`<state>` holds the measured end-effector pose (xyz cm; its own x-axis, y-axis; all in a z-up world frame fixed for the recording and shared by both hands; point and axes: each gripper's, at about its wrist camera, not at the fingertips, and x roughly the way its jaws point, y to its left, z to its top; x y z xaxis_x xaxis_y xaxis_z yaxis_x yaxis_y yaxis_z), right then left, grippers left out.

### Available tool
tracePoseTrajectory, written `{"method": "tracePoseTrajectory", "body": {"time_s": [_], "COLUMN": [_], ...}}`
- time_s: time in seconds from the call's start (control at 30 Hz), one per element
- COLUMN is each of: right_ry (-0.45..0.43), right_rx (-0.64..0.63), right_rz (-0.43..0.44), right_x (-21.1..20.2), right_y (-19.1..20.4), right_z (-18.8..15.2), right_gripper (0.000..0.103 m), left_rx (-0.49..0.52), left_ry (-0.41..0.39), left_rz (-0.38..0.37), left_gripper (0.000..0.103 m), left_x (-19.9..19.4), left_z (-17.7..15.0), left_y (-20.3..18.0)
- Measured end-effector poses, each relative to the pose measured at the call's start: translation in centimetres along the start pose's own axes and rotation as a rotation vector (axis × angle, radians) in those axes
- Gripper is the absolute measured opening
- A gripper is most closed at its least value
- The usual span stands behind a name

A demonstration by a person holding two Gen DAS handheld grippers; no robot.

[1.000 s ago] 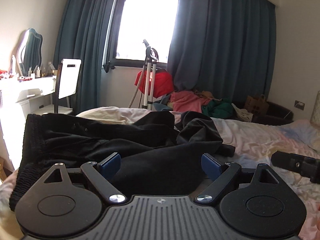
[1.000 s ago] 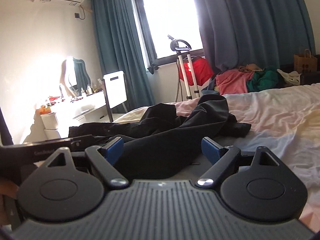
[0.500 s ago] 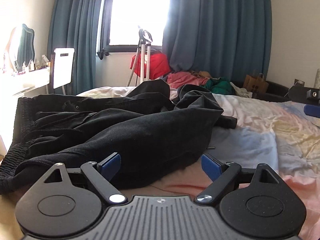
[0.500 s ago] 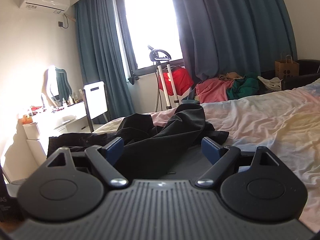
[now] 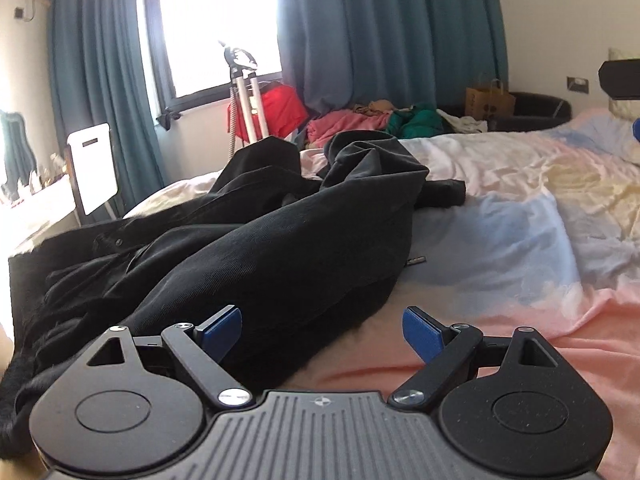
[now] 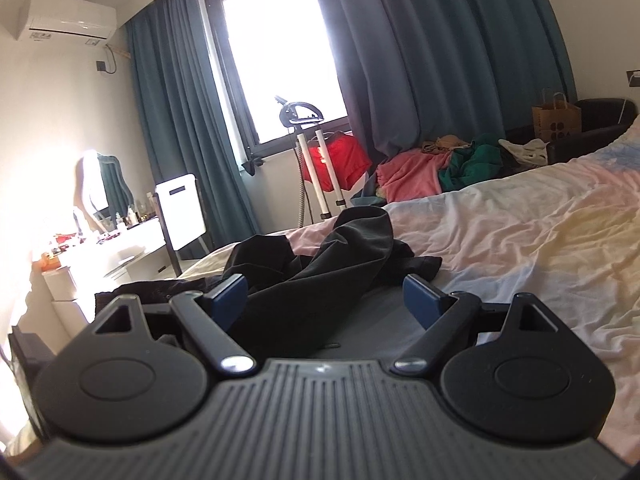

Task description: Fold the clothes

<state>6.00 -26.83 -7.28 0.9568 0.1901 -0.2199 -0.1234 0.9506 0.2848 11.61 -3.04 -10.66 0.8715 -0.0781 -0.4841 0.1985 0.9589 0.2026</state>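
Left and right wrist views, bedroom, folding not yet begun. I see the black trousers lying crumpled on the bed, unfolded: legs twisted over one another, a ribbed waistband at 9 o'clock in the left view, one dark end trailing toward 1 o'clock. No neat fold shows anywhere, so I judge the whole task still ahead: spread the garment flat, align the legs, then fold.

My left tongs stand wide, nothing between the blue pads; they hang low just above the garment's near hem, which runs under them from 9 to 12 o'clock. My right tongs are equally wide and empty, looking across the same trousers from a flatter angle; the cloth fills the gap from 10 to 12 o'clock but I cannot tell that it touches either pad.

Edges and room: the pastel sheet is bare from 1 to 4 o'clock in both views, ample space for laying the garment out. The bed's edge falls away at 9 o'clock, where a white dressing table and chair stand near. A clothes heap and garment steamer lie beyond the far edge at 12 o'clock, well apart.
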Motion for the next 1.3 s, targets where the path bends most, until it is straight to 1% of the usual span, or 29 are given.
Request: {"method": "tracePoseTrajectory", "body": {"time_s": [0.13, 0.2, 0.27, 0.43, 0.53, 0.57, 0.6, 0.63, 0.67, 0.7, 0.73, 0.77, 0.83, 0.93, 1.0, 1.1, 1.13, 1.27, 1.3], "right_ry": [0.001, 0.014, 0.019, 0.036, 0.055, 0.063, 0.071, 0.08, 0.084, 0.087, 0.091, 0.095, 0.095, 0.085, 0.078, 0.073, 0.074, 0.083, 0.087], "right_rx": [0.024, 0.06, 0.101, 0.154, 0.175, 0.181, 0.186, 0.191, 0.205, 0.221, 0.232, 0.241, 0.254, 0.271, 0.28, 0.288, 0.288, 0.285, 0.278], "right_rz": [-0.059, -0.082, -0.096, -0.142, -0.149, -0.151, -0.154, -0.157, -0.154, -0.148, -0.147, -0.148, -0.16, -0.17, -0.173, -0.17, -0.162, -0.129, -0.119], "right_x": [0.4, 0.8, 1.3, 3.4, 4.6, 5.1, 5.6, 6.0, 6.5, 6.9, 7.2, 7.6, 7.9, 7.6, 7.3, 6.8, 6.7, 6.1, 6.0], "right_y": [-1.3, -2.2, -3.3, -5.4, -6.3, -6.6, -6.8, -7.1, -7.3, -7.6, -7.8, -7.9, -8.1, -8.3, -8.3, -8.3, -8.3, -8.0, -7.7], "right_z": [0.0, -0.1, -0.3, -0.8, -1.4, -1.6, -1.8, -2.1, -2.3, -2.5, -2.6, -2.7, -2.8, -2.9, -2.9, -2.7, -2.6, -2.3, -2.3], "right_gripper": [0.087, 0.087, 0.087, 0.087, 0.087, 0.087, 0.087, 0.087, 0.087, 0.087, 0.087, 0.087, 0.087, 0.087, 0.087, 0.087, 0.087, 0.087, 0.087], "left_rx": [0.103, 0.174, 0.249, 0.397, 0.404, 0.408, 0.405, 0.393, 0.381, 0.369, 0.363, 0.356, 0.333, 0.278, 0.263, 0.231, 0.237, 0.233, 0.235], "left_ry": [-0.027, -0.03, -0.026, 0.019, 0.055, 0.063, 0.077, 0.088, 0.098, 0.109, 0.091, 0.072, 0.017, -0.064, -0.12, -0.165, -0.177, -0.094, -0.066], "left_rz": [-0.036, -0.039, -0.024, 0.061, 0.124, 0.144, 0.144, 0.123, 0.101, 0.08, 0.072, 0.065, 0.035, -0.032, -0.076, -0.144, -0.156, -0.259, -0.273], "left_gripper": [0.089, 0.089, 0.089, 0.089, 0.085, 0.079, 0.066, 0.056, 0.039, 0.029, 0.024, 0.015, 0.012, 0.01, 0.01, 0.01, 0.01, 0.01, 0.01], "left_x": [4.3, 7.1, 10.1, 17.9, 21.6, 22.6, 23.5, 23.6, 23.8, 23.9, 23.4, 22.8, 20.7, 15.9, 11.8, 5.4, 3.4, -3.1, -4.0], "left_z": [2.9, 4.6, 6.1, 8.8, 10.2, 10.5, 10.9, 11.1, 11.3, 11.6, 11.7, 11.8, 12.1, 12.3, 12.1, 10.7, 9.9, 4.5, 2.9], "left_y": [-2.3, -4.1, -6.1, -10.2, -11.3, -11.5, -11.6, -11.5, -11.4, -11.3, -11.1, -10.8, -10.1, -8.8, -8.4, -7.6, -7.5, -7.1, -7.0]}}
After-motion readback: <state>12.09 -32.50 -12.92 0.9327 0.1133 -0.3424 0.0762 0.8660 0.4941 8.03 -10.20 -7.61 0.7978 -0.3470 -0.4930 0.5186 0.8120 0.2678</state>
